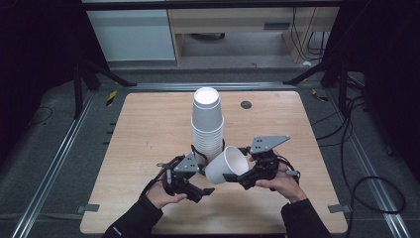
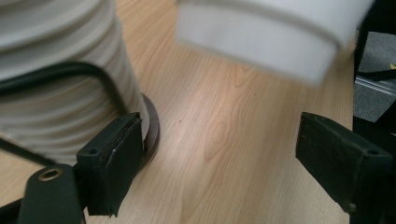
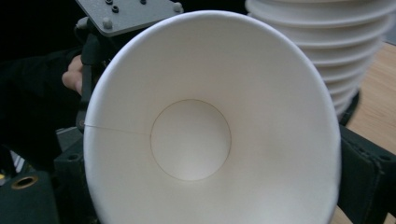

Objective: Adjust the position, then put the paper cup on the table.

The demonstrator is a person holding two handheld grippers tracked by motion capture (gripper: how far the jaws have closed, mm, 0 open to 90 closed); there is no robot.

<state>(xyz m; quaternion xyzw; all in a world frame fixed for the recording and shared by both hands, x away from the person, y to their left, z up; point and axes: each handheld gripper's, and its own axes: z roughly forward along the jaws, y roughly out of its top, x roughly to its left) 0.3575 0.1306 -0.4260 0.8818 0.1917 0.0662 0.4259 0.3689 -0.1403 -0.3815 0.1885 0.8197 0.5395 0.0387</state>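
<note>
While the right gripper (image 1: pixel 233 177) clamps a loose cup (image 1: pixel 227 164) at centre frame | left gripper (image 1: pixel 205 191) gapes empty | lift clear of stack (image 1: pixel 207 124), keep grip gentle.

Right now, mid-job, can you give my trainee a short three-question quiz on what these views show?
1. True or false: the single paper cup stands upright on the table.
2. Which claw has the single cup between its jaws? A) left claw B) right claw C) neither
3. What does the stack of cups stand on?

Key
1. False: it is tipped on its side and off the table, its mouth facing the right gripper view's camera.
2. B. The left claw's jaws stand apart with bare wood between them.
3. A dark round base on the wooden table.
</note>
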